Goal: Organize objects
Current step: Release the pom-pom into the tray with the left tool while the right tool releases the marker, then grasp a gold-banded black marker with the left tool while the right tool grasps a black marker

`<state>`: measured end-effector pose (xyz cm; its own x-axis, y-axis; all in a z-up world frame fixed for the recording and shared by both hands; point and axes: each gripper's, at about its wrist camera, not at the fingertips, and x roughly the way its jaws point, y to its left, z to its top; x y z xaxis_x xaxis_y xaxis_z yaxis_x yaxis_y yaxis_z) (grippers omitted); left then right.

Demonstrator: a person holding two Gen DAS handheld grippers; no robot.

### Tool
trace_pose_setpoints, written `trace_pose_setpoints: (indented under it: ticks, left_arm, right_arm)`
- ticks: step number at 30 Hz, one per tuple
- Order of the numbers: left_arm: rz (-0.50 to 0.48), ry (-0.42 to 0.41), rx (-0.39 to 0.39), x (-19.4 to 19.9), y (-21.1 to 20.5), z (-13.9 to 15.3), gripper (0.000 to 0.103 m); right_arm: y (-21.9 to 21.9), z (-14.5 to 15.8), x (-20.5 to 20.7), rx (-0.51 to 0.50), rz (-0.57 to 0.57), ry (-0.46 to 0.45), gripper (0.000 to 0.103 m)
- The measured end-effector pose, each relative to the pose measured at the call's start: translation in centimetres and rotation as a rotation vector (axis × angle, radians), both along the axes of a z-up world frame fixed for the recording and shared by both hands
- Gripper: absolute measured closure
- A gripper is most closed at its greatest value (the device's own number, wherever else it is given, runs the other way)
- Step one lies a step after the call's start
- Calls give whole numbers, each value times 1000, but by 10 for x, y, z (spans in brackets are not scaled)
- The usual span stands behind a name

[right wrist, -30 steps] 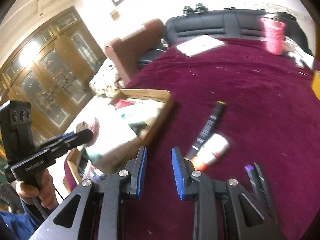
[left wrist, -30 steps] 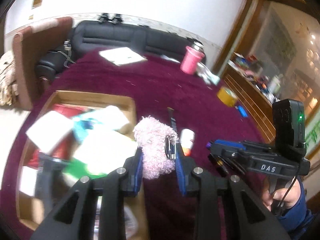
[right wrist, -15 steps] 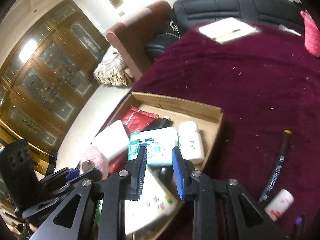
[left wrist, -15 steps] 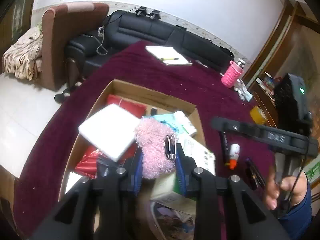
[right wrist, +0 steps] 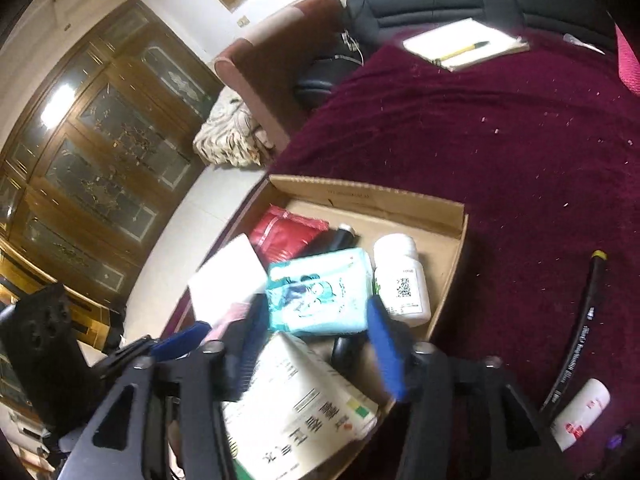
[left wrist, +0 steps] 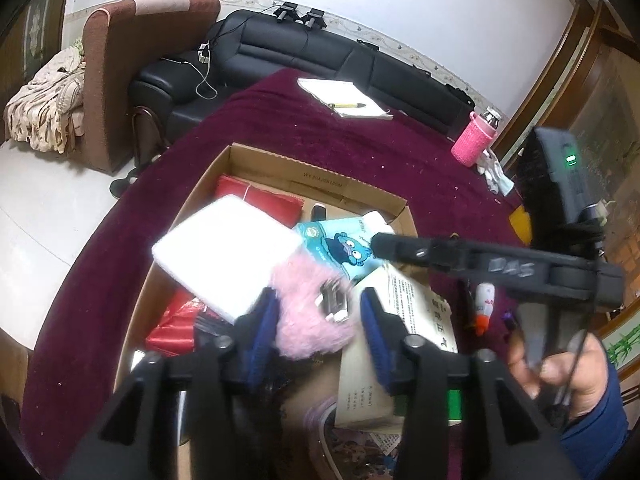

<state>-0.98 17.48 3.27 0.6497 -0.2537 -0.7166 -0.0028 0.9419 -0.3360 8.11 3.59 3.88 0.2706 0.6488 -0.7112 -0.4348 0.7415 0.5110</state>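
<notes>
My left gripper (left wrist: 320,322) hangs over the open cardboard box (left wrist: 316,176), its jaws opening. A pink fluffy ball with a metal clip (left wrist: 308,316) lies blurred between the blue pads; the right-hand pad stands apart from it. My right gripper (right wrist: 316,344) is over the same cardboard box (right wrist: 372,196), jaws opening, with nothing between its pads. Below it lie a teal tissue pack (right wrist: 320,296), a white bottle (right wrist: 400,280) and a printed white carton (right wrist: 304,408). The right gripper (left wrist: 380,242) reaches in from the right in the left wrist view.
A white flat pack (left wrist: 224,252) and red pouches (left wrist: 260,200) fill the box's left side. On the maroon cloth right of the box lie a black pen (right wrist: 580,328) and a small white tube (right wrist: 580,412). A notepad (left wrist: 344,98) and a pink-sleeved bottle (left wrist: 474,140) sit far back.
Both grippers swung left from over the cloth to over the box. Both pairs of jaws have widened in the last half second, and the pink ball is now blurred and loose.
</notes>
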Motion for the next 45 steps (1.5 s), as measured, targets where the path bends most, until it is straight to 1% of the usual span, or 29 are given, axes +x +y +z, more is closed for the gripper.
trace_pose_setpoints:
  ticks: [2,4,5,8,11,12,14,16,18,19,21,22,24,25,26,28,29,30,32,34,35,37,38,39,40,42,43,44,45]
  left_arm:
    - [1,5,-1,0,-1,0,48]
    - [6,-4,-3,-2,-2,5,45]
    - [8,-12,-1,-3,-3,7,44]
    - [0,-51,5,-12,-7,20,41]
    - [-19,-99,14,-22,-16,35,34]
    - [-29,-113,19,-25,-21,39,34]
    - [-60,-134,28,-30,-32,47,33]
    - [-100,-151,38,-33,-49,53,33]
    - [-149,-164,46,-37,-67,57,30]
    - [-174,-167,49,-38,-76,57,29]
    - [-226,-163,55,-38,-97,55,28]
    - [-250,-155,53,-38,-106,53,28]
    - [-302,-130,39,-37,-128,44,28]
    - [-328,-109,31,-35,-139,39,28]
    - [-357,-79,22,-32,-153,32,28]
    - [-389,-36,13,-28,-172,21,29]
    - [-405,-14,12,-27,-181,15,29]
    - [-424,7,15,-27,-193,9,29]
    - [-441,34,15,-27,-208,0,29]
    - [-456,61,16,-27,-219,-7,29]
    - [-462,68,19,-28,-223,-9,29]
    - [-467,77,34,-29,-228,-12,29]
    - [-467,80,38,-29,-230,-13,29]
    - [-463,87,40,-28,-230,-14,29]
    - [-458,92,38,-27,-230,-15,29]
    - [-450,107,25,-24,-231,-18,29]
    - [-445,116,15,-21,-232,-19,29]
    - [-442,121,9,-20,-234,-20,29]
    - [-439,128,5,-18,-236,-21,29]
  right_arm:
    - [-6,7,-4,24,-1,-10,39]
    - [-14,17,-10,33,3,-31,39]
    - [-22,24,-17,23,5,-59,39]
    - [-47,40,-32,-29,-31,-155,37]
    - [-89,55,-54,-131,-120,-271,21]
    - [-104,58,-62,-161,-156,-305,19]
    - [-131,59,-71,-198,-200,-330,18]
    - [-168,51,-77,-229,-221,-309,19]
    - [-202,39,-81,-193,-200,-242,19]
    - [-212,35,-83,-189,-192,-226,19]
    - [-239,23,-90,-279,-236,-212,19]
    - [-246,19,-92,-301,-241,-200,19]
    - [-257,4,-96,-308,-229,-147,19]
    - [-259,-2,-97,-316,-223,-136,19]
    - [-257,-10,-100,-340,-207,-131,21]
    - [-252,-19,-103,-368,-173,-137,39]
    - [-247,-25,-103,-391,-154,-131,58]
    - [-247,-29,-101,-416,-162,-125,67]
    - [-251,-31,-97,-416,-182,-138,68]
    - [-255,-34,-92,-405,-163,-129,69]
    - [-255,-37,-92,-394,-137,-121,69]
    - [-251,-44,-95,-414,-74,-113,67]
    - [-245,-44,-100,-451,-51,-156,66]
    - [-243,-44,-103,-471,-47,-175,67]
    - [-243,-45,-105,-472,-53,-175,67]
    - [-246,-46,-105,-484,-88,-182,77]
    - [-248,-46,-105,-504,-115,-189,80]
    - [-251,-45,-106,-547,-164,-204,84]
    - [-256,-45,-107,-574,-208,-213,86]
